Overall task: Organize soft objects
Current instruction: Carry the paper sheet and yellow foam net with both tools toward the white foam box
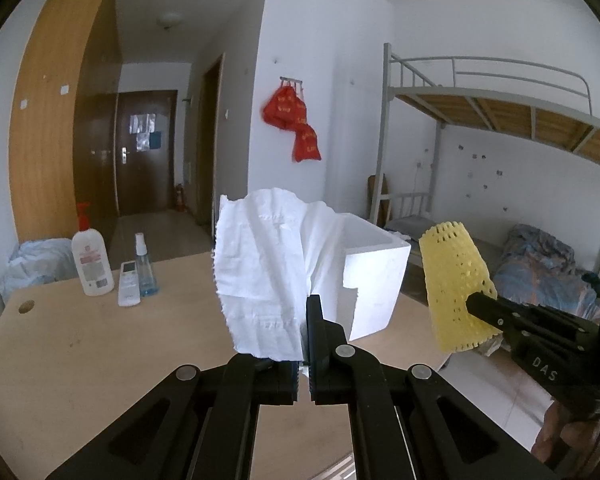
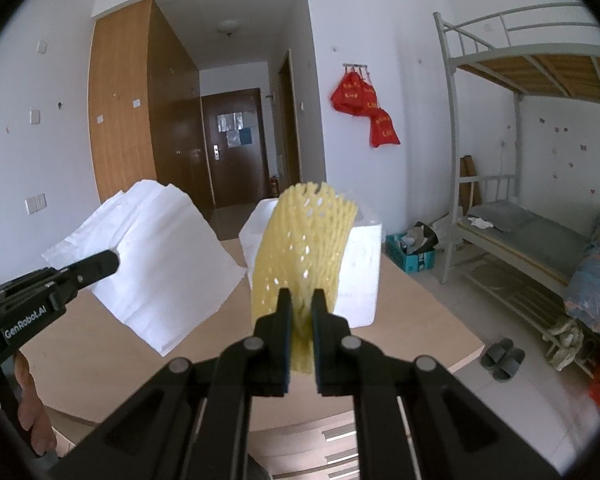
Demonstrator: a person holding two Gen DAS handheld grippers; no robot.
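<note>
My left gripper (image 1: 304, 320) is shut on a white paper tissue (image 1: 264, 272) and holds it up above the wooden table (image 1: 100, 352). The tissue also shows in the right wrist view (image 2: 160, 264), with the left gripper (image 2: 108, 262) at its edge. My right gripper (image 2: 302, 300) is shut on a yellow foam net sleeve (image 2: 300, 248), held upright above the table. The sleeve also shows in the left wrist view (image 1: 456, 284), at the right. A white foam box (image 1: 376, 272) stands on the table behind both; it shows in the right wrist view (image 2: 360, 276) too.
A lotion pump bottle (image 1: 92, 260), a remote (image 1: 129, 284) and a blue spray bottle (image 1: 145, 266) stand at the table's far left. A bunk bed (image 1: 500, 128) with bedding is on the right. Slippers (image 2: 504, 356) and a blue crate (image 2: 412, 250) are on the floor.
</note>
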